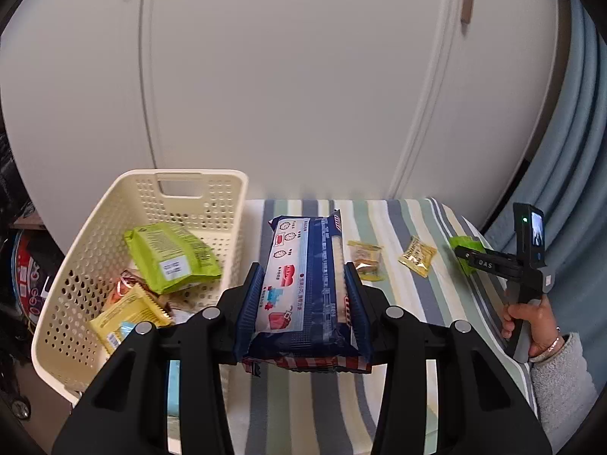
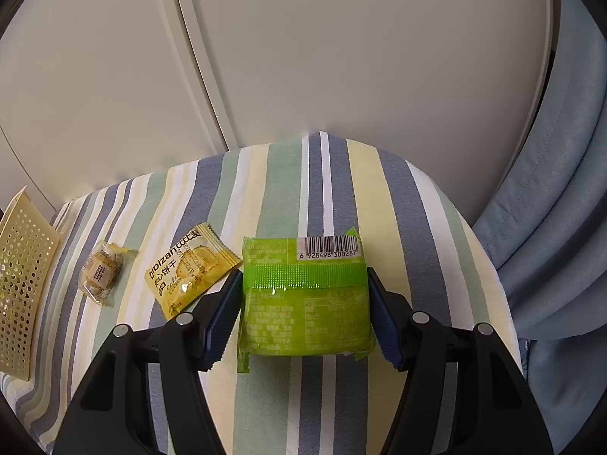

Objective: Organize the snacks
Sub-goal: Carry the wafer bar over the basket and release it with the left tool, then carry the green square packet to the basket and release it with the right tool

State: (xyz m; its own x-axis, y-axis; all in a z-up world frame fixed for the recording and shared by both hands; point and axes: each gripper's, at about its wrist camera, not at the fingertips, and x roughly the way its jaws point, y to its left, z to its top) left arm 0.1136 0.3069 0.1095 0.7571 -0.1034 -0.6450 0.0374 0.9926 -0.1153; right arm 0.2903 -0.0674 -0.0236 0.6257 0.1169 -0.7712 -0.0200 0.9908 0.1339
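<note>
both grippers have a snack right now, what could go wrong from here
1. The left gripper pinches the long blue pack near one end only; the free end sticks out, so it might sag, swivel, or catch the basket rim on the way in.
2. The right gripper brackets the green pack, yet pad contact is unclear; a loose grip could slip.
3. The yellow packet lies by the near finger and could get nudged.
</note>
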